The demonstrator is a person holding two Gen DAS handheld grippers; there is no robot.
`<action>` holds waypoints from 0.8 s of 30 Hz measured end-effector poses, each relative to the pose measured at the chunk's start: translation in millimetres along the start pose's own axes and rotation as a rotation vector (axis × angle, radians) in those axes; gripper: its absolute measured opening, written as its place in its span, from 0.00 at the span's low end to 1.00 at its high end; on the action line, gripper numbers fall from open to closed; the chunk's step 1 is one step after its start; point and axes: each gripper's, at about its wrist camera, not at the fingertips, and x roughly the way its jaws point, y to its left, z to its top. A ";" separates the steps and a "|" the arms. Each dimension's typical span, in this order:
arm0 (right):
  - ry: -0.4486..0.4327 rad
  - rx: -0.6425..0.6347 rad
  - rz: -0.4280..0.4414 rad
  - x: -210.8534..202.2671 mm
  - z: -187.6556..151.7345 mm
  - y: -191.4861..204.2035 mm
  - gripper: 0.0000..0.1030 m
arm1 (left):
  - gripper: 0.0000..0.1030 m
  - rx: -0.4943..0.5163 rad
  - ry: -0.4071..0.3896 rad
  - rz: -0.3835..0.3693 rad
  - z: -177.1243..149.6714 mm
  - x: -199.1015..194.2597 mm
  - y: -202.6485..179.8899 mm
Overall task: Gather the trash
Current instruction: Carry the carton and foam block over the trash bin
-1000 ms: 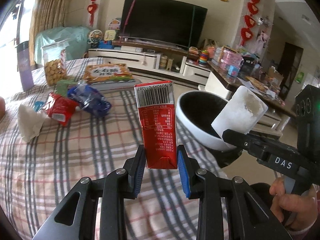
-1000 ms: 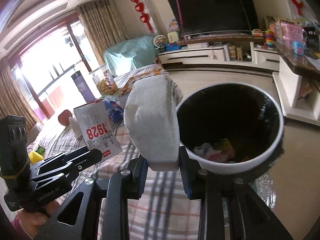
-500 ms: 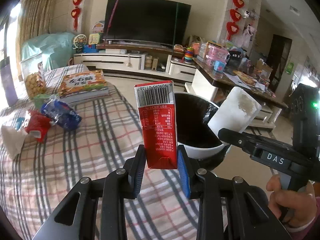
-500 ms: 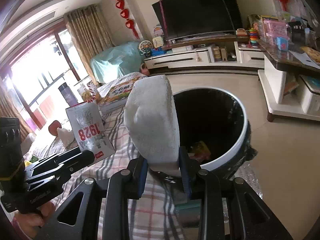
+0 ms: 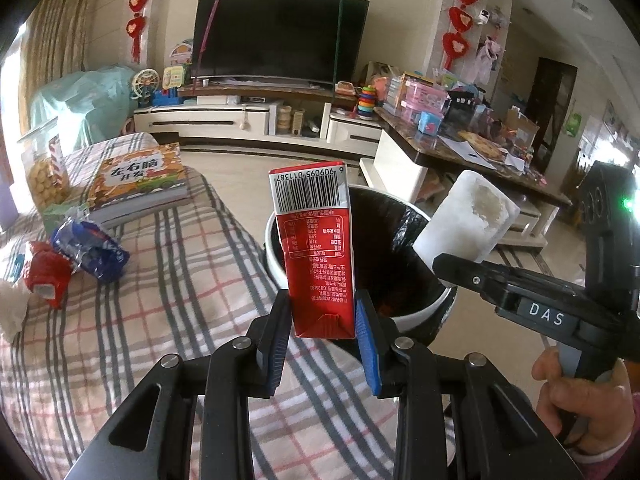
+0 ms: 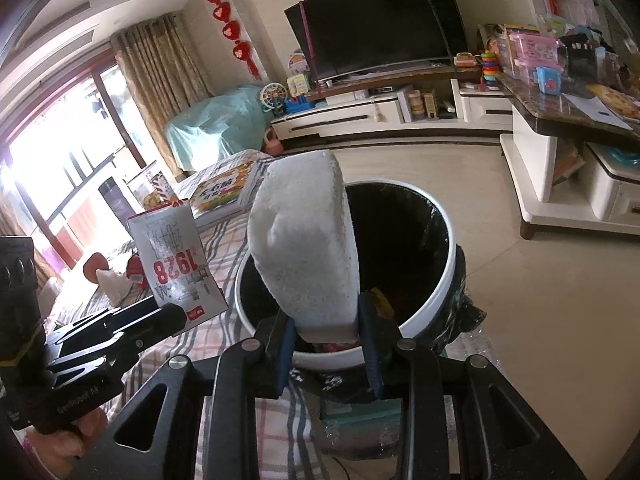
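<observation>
Left hand-held gripper point(image 5: 323, 326): upside-down red carton point(image 5: 314, 248)

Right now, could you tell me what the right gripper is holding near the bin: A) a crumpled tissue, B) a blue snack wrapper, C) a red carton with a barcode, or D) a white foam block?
D: the right gripper is clamped on the white foam block, just in front of the bin; the left gripper holds the red carton.

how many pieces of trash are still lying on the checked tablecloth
3 show: a blue wrapper, a red wrapper beside it, and a crumpled white tissue at the left edge. More may lie out of frame.
</observation>
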 end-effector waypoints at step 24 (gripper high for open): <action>0.049 -0.010 -0.032 25.5 17.5 -14.5 0.29 | 0.29 0.008 0.041 -0.006 25.6 44.2 -12.8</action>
